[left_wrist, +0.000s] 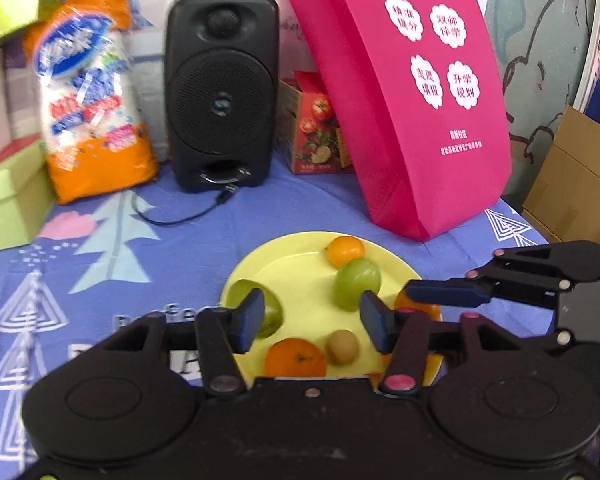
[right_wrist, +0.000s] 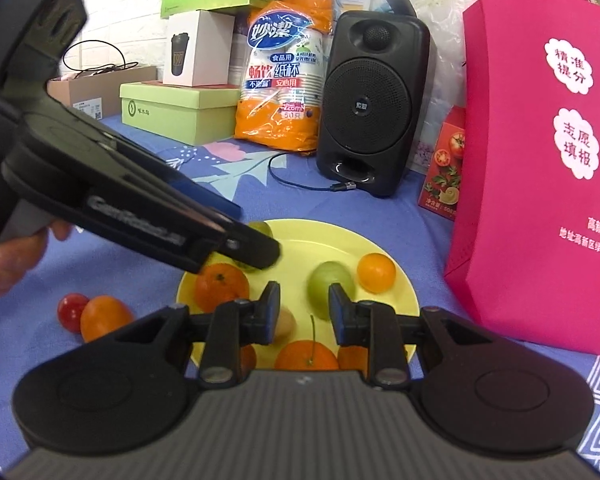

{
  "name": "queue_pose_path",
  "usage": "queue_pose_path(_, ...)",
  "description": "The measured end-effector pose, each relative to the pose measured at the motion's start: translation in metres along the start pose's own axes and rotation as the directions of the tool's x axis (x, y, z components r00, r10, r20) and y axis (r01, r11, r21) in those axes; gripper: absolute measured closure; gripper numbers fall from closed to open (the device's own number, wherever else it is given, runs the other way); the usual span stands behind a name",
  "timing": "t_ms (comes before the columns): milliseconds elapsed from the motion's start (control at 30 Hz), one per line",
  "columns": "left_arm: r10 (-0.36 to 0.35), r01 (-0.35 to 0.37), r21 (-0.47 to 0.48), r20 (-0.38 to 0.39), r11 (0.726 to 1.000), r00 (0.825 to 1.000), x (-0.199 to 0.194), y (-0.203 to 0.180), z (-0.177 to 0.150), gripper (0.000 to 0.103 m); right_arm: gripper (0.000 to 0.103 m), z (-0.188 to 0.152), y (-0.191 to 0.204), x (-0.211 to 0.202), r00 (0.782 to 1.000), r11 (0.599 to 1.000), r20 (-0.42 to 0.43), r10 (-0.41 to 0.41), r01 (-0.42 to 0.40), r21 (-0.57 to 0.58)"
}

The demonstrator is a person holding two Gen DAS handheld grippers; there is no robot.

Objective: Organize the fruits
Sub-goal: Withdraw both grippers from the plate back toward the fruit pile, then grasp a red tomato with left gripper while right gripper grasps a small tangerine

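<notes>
A yellow plate [left_wrist: 300, 252] [right_wrist: 340, 240] holds several fruits: oranges [left_wrist: 295, 358] [right_wrist: 221, 285], green fruits [left_wrist: 356, 285] [right_wrist: 330, 282], a small orange citrus [left_wrist: 345, 249] [right_wrist: 376, 273] and a brownish kiwi [left_wrist: 342, 347]. My left gripper [left_wrist: 312, 324] is open and empty above the plate's near side. My right gripper [right_wrist: 304, 314] is open and empty over the plate's near edge; it also shows in the left wrist view [left_wrist: 444, 294] at the right. An orange [right_wrist: 105, 317] and a red tomato [right_wrist: 72, 311] lie on the cloth left of the plate.
A black speaker [left_wrist: 221, 92] [right_wrist: 372, 108] with a cable stands behind the plate. A pink bag [left_wrist: 412, 92] [right_wrist: 540, 168] stands at the right. An orange cup pack [left_wrist: 92, 96] [right_wrist: 284, 76], green boxes [right_wrist: 176, 112] and a red carton [left_wrist: 316, 128] line the back.
</notes>
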State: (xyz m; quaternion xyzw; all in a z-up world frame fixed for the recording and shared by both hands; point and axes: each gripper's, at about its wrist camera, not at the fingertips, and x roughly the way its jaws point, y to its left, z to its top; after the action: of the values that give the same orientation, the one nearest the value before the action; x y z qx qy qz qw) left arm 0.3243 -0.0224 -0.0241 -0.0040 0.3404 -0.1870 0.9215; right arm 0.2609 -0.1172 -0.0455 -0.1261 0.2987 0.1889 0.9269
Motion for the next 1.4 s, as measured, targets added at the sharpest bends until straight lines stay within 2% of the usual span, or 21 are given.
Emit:
queue_pose_path(167,0.024,-0.024,-0.015,0.035,1.000,0.999,-0.039,0.007,-0.019,0.049,0.071,-0.007,0.008,-0.019,1.000,1.000,0.019,-0.002,0.002,0.003)
queue_pose_path(333,0.068,-0.065,-0.060,0.046,0.996,0.997,-0.077,0.019,-0.048,0.049,0.071,-0.020,0.023,-0.043,0.999,1.000,0.028,0.018,-0.018,0.009)
queue_pose_path(467,0.122,-0.119,-0.082,0.029,0.989,0.992,-0.100,0.029,-0.075,0.049,0.068,-0.033,0.037,-0.058,0.999,0.999,0.014,0.037,-0.037,0.012)
queue_pose_path(633,0.125,-0.124,-0.111,-0.002,0.986,0.992,-0.117,0.033,-0.107,0.049,0.068,-0.048,0.058,-0.066,0.997,0.997,-0.015,0.079,-0.079,0.010)
queue_pose_path(867,0.113,-0.117,-0.111,-0.049,0.987,0.992,-0.108,0.024,-0.131,0.049,0.068,-0.062,0.080,-0.057,0.991,0.992,-0.064,0.120,-0.118,0.034)
queue_pose_path(1033,0.132,-0.139,-0.098,-0.071,0.985,0.989,-0.093,0.021,-0.135,0.049,0.068,-0.061,0.085,-0.046,0.992,0.997,-0.094,0.081,-0.080,0.017)
queue_pose_path(1200,0.176,-0.181,-0.071,-0.069,0.981,0.982,-0.078,0.020,-0.132,0.049,0.060,-0.058,0.087,-0.034,0.993,0.999,-0.105,0.053,-0.054,0.000)
queue_pose_path(1400,0.163,-0.167,-0.067,-0.063,0.984,0.985,-0.065,0.021,-0.124,0.048,0.060,-0.049,0.086,-0.015,0.993,0.998,-0.103,0.055,-0.055,0.011)
